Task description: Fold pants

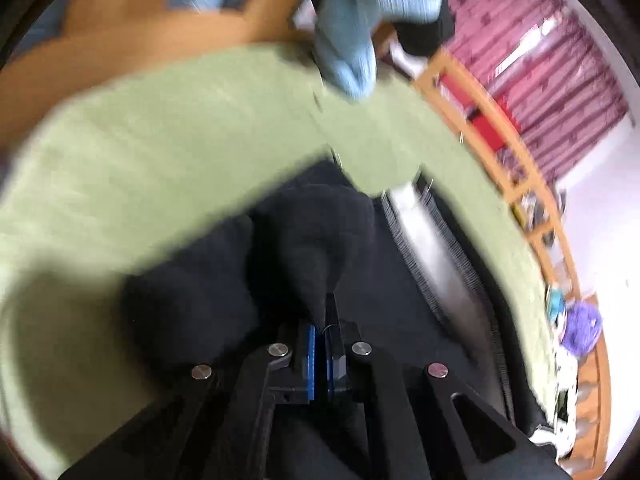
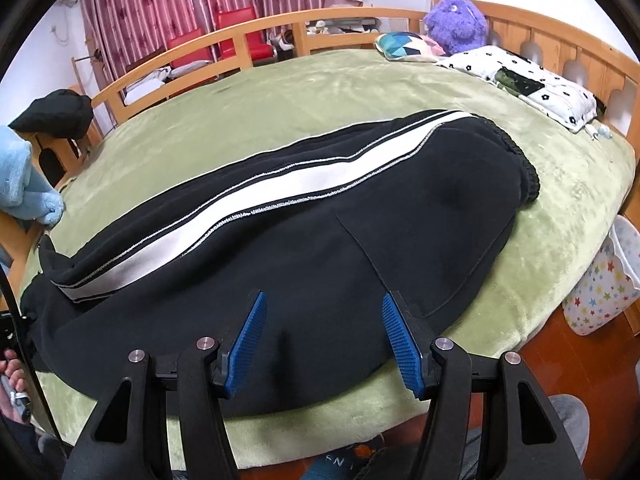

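Lying lengthwise across a green blanket [image 2: 360,92] on a wooden-framed bed [image 2: 224,36], the black pants [image 2: 280,248] with a white side stripe [image 2: 256,196] stretch from the ribbed waistband [image 2: 524,168] near the pillows to the leg ends at the left. The left claw [image 1: 320,344] is pinched tight on a raised fold of the dark fabric at the leg end — the cloth peaks up out of its blue pads [image 1: 310,360], and the left wrist view is smeared with motion. The right claw [image 2: 322,344] hangs over the near edge of the pants with its blue pads well apart, gripping nothing. A purple plush toy [image 2: 456,20] and a patterned pillow [image 2: 532,80] sit by the headboard, a light blue cloth [image 2: 28,184] rests at the bed's left edge, and pink curtains [image 2: 160,0] hang behind — red chairs [image 2: 236,32] stand beyond the rail.
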Demonstrator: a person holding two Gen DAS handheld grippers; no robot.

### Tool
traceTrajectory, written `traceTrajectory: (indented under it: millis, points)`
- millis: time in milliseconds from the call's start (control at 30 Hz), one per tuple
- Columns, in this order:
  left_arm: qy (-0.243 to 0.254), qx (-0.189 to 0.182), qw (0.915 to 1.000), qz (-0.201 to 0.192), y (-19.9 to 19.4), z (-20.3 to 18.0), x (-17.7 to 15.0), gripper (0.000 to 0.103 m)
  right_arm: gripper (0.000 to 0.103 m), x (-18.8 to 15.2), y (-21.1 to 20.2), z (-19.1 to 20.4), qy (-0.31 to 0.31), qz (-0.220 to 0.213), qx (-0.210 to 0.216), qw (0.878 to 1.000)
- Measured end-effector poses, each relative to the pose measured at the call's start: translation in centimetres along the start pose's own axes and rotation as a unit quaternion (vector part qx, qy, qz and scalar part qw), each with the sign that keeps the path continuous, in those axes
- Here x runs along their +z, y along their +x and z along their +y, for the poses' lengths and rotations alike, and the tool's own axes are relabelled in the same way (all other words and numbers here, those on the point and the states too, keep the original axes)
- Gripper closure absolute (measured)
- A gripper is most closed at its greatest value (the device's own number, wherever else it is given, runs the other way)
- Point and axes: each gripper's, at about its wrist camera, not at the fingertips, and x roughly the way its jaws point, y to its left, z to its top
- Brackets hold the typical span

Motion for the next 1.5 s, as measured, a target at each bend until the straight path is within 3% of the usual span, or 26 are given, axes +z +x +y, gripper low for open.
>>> traceTrajectory:
  millis: [100, 233, 333, 433, 500, 700, 767, 900, 967, 1100, 1267, 1333, 1367, 1433, 1467, 1500]
  points:
    - [-0.018, 0.008, 0.9982, -0.056, -3.9, 2.1, -0.2, 0.099, 0.043, 0.2, 0.3, -0.1, -0.003, 0.0, 0.001, 1.0]
    - [-0.016, 0.052, 0.9985, -0.006, -2.0, 3.4, -2.0, 0.096, 0.043, 0.3, 0.7, -0.8, 0.006, 0.004, 0.014, 1.0]
    - [-0.025, 0.048, 0.9984, 0.015, -1.6, 3.8, -2.2, 0.089, 0.043, 0.3, 0.8, -1.3, 0.008, 0.005, 0.018, 1.0]
    - [-0.024, 0.037, 0.9987, 0.026, -2.9, 3.0, -2.6, 0.068, 0.043, 0.3, 0.0, -2.5, 0.008, -0.003, 0.017, 1.0]
    - [-0.003, 0.048, 0.9984, 0.031, -3.2, 1.8, -3.4, 0.035, 0.043, 0.3, -0.5, -3.7, 0.015, -0.007, 0.012, 1.0]
    - [0.086, 0.052, 0.9945, 0.03, -4.8, -3.4, -7.4, 0.034, 0.037, 0.7, -1.0, -10.1, 0.055, -0.01, -0.016, 0.998]
    - [0.093, 0.052, 0.994, 0.026, -5.3, -4.9, -8.3, 0.034, 0.032, 1.3, -0.3, -12.9, 0.078, -0.008, -0.021, 0.997]
    - [0.093, 0.054, 0.9935, 0.036, -5.1, -7.1, -9.4, 0.034, 0.032, 3.1, 2.6, -17.8, 0.13, 0.005, 0.011, 0.991]
    - [0.095, 0.052, 0.9936, 0.03, -4.8, -8.8, -9.7, 0.034, 0.031, 4.3, 4.2, -20.1, 0.162, 0.002, 0.034, 0.986]
    - [0.103, 0.045, 0.9934, 0.022, -4.4, -11.9, -10.0, 0.034, 0.027, 6.4, 8.0, -24.3, 0.258, 0.0, 0.09, 0.962]
    - [0.118, 0.037, 0.9923, 0.011, -3.1, -15.7, -10.0, 0.034, 0.023, 8.2, 13.4, -25.5, 0.306, 0.053, 0.13, 0.942]
    - [0.123, 0.034, 0.9916, 0.017, -2.2, -17.1, -10.2, 0.034, 0.022, 9.1, 14.8, -25.4, 0.321, 0.045, 0.137, 0.936]
    - [0.129, 0.034, 0.9909, 0.019, -1.8, -17.7, -10.3, 0.034, 0.025, 9.5, 14.9, -25.3, 0.321, 0.042, 0.13, 0.937]
    - [0.14, 0.037, 0.9892, 0.019, -1.1, -18.7, -10.7, 0.034, 0.06, 11.5, 13.6, -24.7, 0.281, 0.01, 0.11, 0.953]
    - [0.146, 0.039, 0.9882, 0.022, -0.7, -19.2, -10.7, 0.034, 0.065, 13.1, 11.5, -24.2, 0.226, -0.024, 0.113, 0.967]
    - [0.15, 0.039, 0.9877, 0.023, -0.5, -19.5, -10.8, 0.034, 0.066, 14.0, 9.1, -24.1, 0.191, -0.066, 0.12, 0.972]
